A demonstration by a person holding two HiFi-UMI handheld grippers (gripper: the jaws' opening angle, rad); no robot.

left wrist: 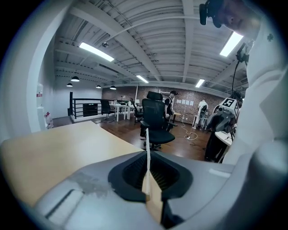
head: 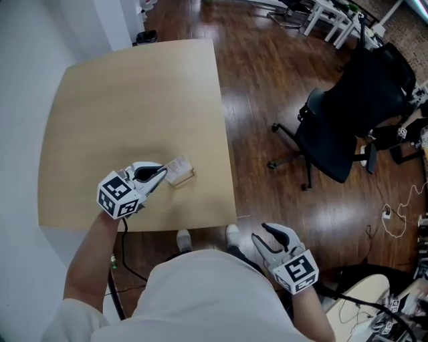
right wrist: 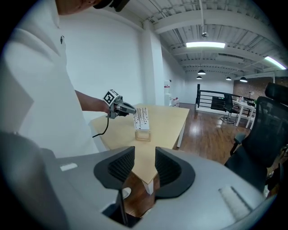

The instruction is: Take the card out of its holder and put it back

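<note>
A white printed card [head: 176, 165] stands on edge over a small wooden holder [head: 182, 177] near the front right of the light wood table [head: 134, 100]. My left gripper [head: 162, 174] is shut on the card's left edge. In the left gripper view the card [left wrist: 147, 148] runs edge-on between the pads, with the holder [left wrist: 154, 200] below it. The right gripper view shows the card [right wrist: 141, 117] directly above the holder [right wrist: 142, 135]; whether it sits in the slot I cannot tell. My right gripper [head: 262, 234] hangs open off the table's front right corner, nothing between its jaws [right wrist: 145, 168].
A black office chair [head: 348, 120] stands on the wood floor right of the table. The table's right edge [head: 227, 153] lies close to the holder. White tables [head: 331, 17] stand far back. Cables [head: 394, 214] trail on the floor at right.
</note>
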